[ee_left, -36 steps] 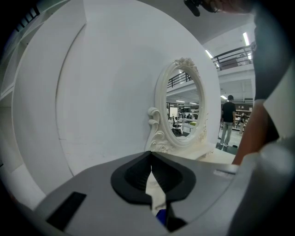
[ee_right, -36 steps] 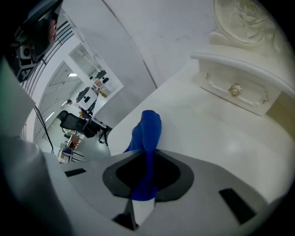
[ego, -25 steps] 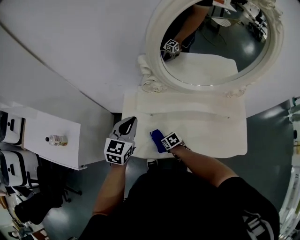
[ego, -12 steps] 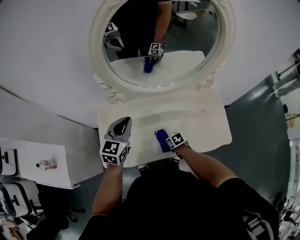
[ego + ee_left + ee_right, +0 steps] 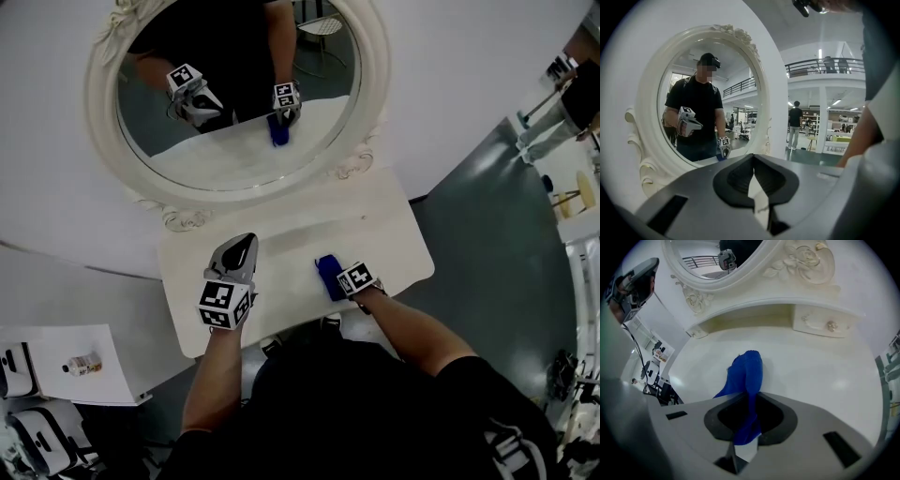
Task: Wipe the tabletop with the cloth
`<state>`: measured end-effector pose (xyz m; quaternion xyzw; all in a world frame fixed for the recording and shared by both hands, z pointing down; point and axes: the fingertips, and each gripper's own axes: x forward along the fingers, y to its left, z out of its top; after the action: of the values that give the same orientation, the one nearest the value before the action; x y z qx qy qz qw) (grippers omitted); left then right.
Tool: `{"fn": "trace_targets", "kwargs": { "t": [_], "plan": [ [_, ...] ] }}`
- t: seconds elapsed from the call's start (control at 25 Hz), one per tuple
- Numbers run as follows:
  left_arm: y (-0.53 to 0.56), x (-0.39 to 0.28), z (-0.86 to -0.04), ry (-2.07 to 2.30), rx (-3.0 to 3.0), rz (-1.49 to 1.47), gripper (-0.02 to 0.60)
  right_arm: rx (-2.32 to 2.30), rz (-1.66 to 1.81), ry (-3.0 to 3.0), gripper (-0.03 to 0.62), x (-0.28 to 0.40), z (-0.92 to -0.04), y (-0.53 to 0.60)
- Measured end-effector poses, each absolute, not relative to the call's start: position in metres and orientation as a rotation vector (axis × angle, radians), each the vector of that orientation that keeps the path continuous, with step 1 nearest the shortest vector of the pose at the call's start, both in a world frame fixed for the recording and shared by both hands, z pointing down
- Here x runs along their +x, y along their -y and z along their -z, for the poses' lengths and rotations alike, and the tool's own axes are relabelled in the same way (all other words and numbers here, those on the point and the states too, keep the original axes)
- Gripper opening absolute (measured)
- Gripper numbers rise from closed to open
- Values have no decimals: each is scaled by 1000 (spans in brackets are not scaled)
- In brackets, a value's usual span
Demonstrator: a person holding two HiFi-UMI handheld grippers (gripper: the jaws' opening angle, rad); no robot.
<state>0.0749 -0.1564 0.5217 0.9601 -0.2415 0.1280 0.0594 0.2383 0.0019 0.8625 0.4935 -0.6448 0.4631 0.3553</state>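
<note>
**Blue cloth on the worktop, wiping stroke in hand**

The cloth (image 5: 327, 276) lies bunched near the front edge of the white worktop (image 5: 394, 234). Its near end is clamped tight in my right hand-held gripper (image 5: 747, 427). Next, I judge, I need to press down and sweep it towards the mirror (image 5: 234, 94). My left hand-held gripper (image 5: 239, 251) hovers over the worktop's left side, jaws together on nothing.
</note>
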Motion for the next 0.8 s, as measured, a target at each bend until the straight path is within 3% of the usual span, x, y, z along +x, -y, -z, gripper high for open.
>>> {"fn": "trace_targets", "kwargs": {
  "t": [0.8],
  "plan": [
    [139,177,-521,619,2937,-349,14,1596,-1248,1392,49,457,-859,-97]
  ]
}}
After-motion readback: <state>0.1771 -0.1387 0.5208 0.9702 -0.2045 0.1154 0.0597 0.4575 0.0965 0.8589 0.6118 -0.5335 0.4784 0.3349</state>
